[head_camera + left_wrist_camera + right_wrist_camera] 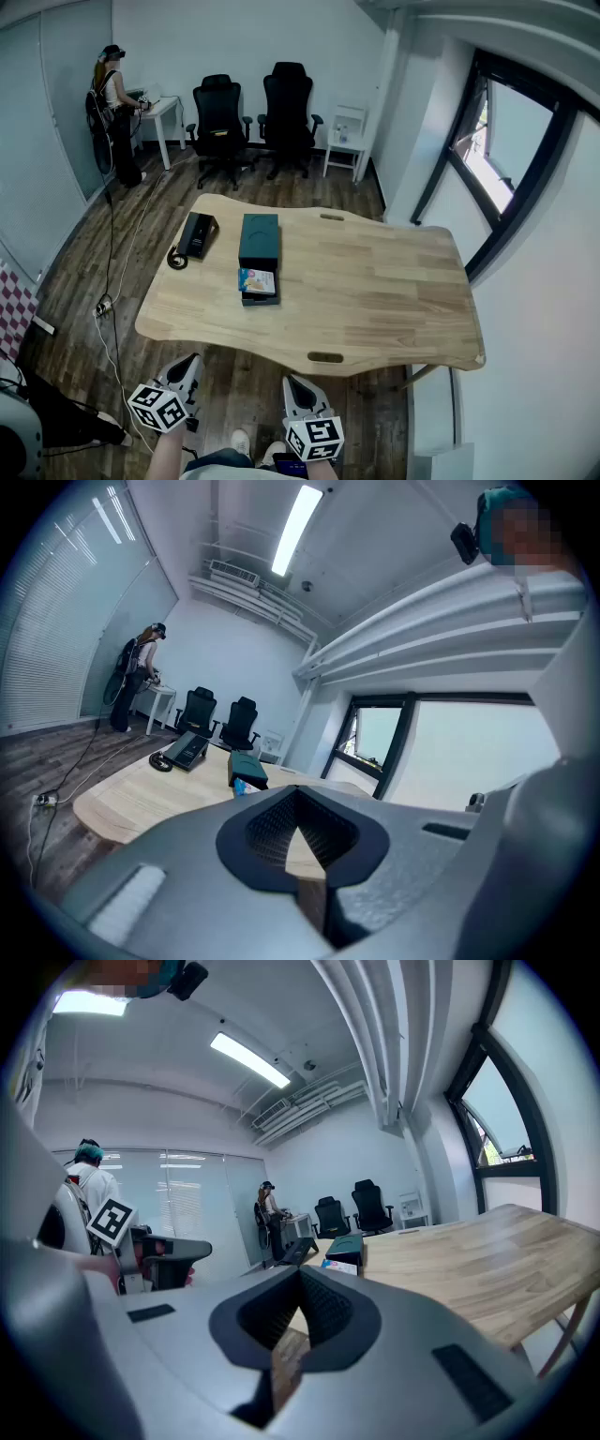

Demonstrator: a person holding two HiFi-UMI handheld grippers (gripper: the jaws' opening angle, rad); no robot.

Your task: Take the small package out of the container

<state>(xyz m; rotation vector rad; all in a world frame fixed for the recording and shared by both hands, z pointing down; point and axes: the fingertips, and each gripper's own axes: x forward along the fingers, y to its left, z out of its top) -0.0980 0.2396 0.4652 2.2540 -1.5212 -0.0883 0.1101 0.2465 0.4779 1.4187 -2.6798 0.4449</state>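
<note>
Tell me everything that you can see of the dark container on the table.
The container is a dark teal rectangular box, matte as it looks, lying flat on the left half of the wooden table. At its near end an open dark tray holds a small colourful package. A black device lies apart on its left.

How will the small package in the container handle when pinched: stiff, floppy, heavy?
The small package looks flat and thin, so probably light, maybe bendy. Lying low in the container, its edges may be awkward to catch.
</note>
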